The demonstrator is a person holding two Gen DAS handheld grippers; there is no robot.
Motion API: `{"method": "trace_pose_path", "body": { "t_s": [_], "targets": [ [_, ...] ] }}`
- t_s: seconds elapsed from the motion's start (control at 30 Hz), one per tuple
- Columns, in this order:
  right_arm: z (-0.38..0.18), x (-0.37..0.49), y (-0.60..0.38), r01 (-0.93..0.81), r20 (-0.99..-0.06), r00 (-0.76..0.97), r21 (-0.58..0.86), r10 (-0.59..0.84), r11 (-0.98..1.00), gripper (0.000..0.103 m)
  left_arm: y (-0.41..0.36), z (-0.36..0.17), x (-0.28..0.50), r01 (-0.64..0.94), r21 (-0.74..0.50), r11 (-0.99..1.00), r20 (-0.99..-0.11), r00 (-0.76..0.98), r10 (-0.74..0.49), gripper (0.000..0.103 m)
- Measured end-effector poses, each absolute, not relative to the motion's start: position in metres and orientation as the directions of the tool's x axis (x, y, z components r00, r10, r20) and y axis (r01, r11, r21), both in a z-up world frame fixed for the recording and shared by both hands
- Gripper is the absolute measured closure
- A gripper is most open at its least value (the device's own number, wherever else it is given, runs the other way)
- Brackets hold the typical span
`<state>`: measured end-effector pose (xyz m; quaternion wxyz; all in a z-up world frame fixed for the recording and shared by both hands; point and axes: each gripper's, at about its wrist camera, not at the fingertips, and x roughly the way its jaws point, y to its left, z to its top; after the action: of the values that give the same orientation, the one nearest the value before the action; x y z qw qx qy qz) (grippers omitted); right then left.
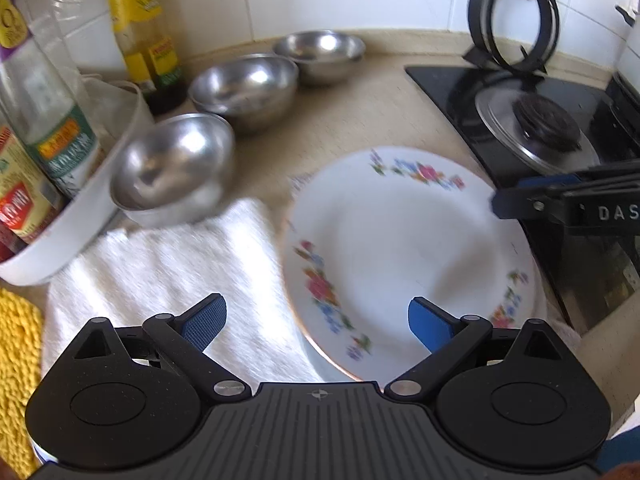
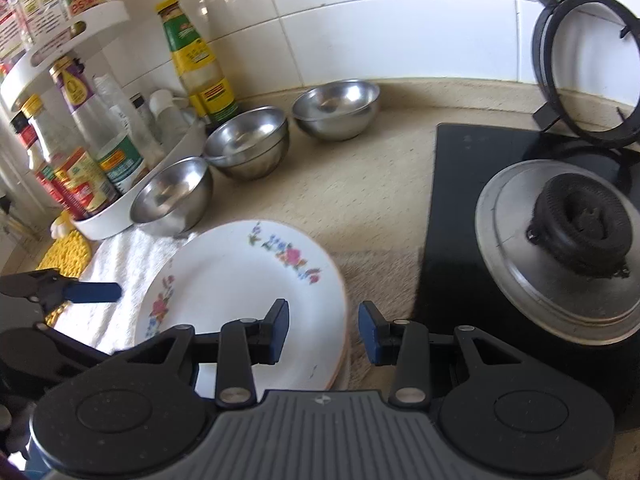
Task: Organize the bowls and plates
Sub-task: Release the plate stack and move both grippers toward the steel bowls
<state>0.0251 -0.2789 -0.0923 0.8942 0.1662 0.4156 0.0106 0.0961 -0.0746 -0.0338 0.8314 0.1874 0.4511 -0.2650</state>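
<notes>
A floral plate [image 1: 404, 256] tops a short stack on the white towel [image 1: 160, 272] near the counter's front edge, beside the black hob [image 2: 480, 240]. It looks like glazed china: stiff, slick, breakable, best pinched at the rim. My right gripper [image 2: 323, 330] straddles the stack's right rim, jaws apart and not yet closed on it; my left gripper [image 1: 316, 322] hovers spread wide, holding nothing. Three steel bowls [image 2: 248, 146] line the counter [image 2: 360, 184] toward the back, light and unbreakable, by the condiment rack [image 2: 120, 216].
</notes>
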Motion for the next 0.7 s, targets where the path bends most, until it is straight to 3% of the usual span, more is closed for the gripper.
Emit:
{"method": "trace_pose_path", "body": {
  "t_s": [0.1,0.33,0.47,0.7],
  "targets": [
    [-0.095,0.026,-0.276,0.089,-0.744,0.643,0.308,0.182,0.947,0.063,-0.083,-0.041,0.09,0.62,0.057,0.783,-0.859,0.43,-0.278,0.004],
    [-0.098,0.025,-0.272,-0.01,-0.747,0.614,0.315,0.255,0.949,0.05,-0.096,-0.047,0.079,0.615,0.064,0.786,-0.868,0.422,-0.26,0.0],
    [-0.101,0.021,-0.266,-0.111,-0.727,0.549,0.426,0.412,0.898,0.05,-0.098,-0.047,0.07,0.61,0.07,0.789,-0.864,0.432,-0.258,0.0],
    [-0.088,0.03,-0.262,-0.124,-0.717,0.59,0.374,0.371,0.919,0.05,-0.091,-0.043,0.072,0.586,0.087,0.805,-0.86,0.453,-0.237,0.0]
  ]
}}
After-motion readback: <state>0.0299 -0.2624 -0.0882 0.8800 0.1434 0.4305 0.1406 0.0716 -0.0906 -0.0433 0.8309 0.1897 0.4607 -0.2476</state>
